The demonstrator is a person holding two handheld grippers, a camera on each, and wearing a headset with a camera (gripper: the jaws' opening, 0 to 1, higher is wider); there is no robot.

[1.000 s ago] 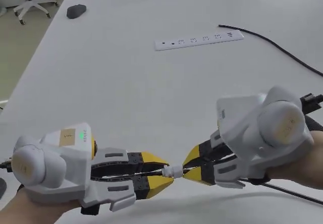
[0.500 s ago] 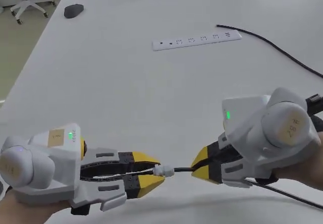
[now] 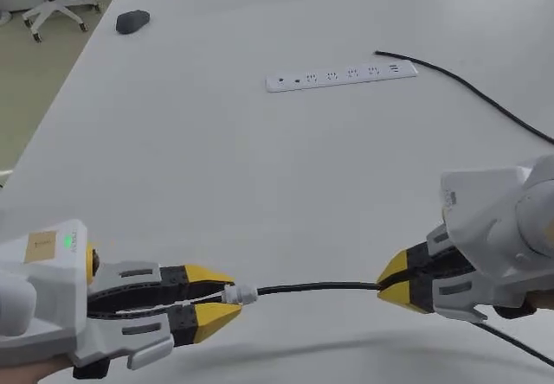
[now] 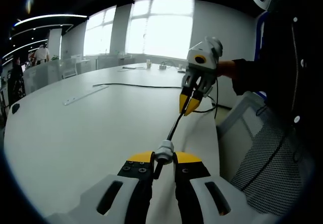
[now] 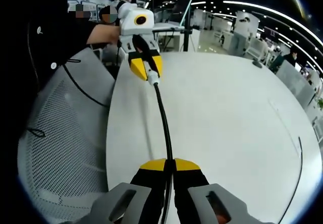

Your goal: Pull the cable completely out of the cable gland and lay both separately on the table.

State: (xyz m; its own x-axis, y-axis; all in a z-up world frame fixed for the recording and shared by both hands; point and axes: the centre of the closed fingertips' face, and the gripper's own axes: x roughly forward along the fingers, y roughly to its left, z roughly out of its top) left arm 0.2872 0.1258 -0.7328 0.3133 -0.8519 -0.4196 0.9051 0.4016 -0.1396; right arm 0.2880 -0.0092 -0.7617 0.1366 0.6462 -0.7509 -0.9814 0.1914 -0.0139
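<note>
Status: left gripper point(image 3: 227, 296) has its fingers pinched nearly shut on the white cable gland point(image 3: 240, 295), which sits right at the yellow tips. Right gripper point(image 3: 391, 285) has its fingers fully closed on the black cable point(image 3: 320, 287), tips meeting around it. Both are above the counter point(image 3: 260, 168) near its front edge, well apart, with the cable stretched almost straight between them. As far as I can tell the cable isn't out of the gland yet. A thin pale strand point(image 3: 164, 301) runs back between the left fingers behind the gland; I can't tell if that's the cable's tail.

Step in hand, my read: the pull-out, unfinished. To do it well:
- I pull the right hand straight along the gland's axis. Any sideways bend at the gland mouth will likely bind it.
- The left grip is at the tips only, so I hold it firm and steady. A jerk could pop the gland loose.
- If my right arm runs out of reach, I regrip nearer the gland.
- Then I set the two parts down apart, clear of the power strip point(image 3: 342, 76) and its cord point(image 3: 467, 90).
</note>
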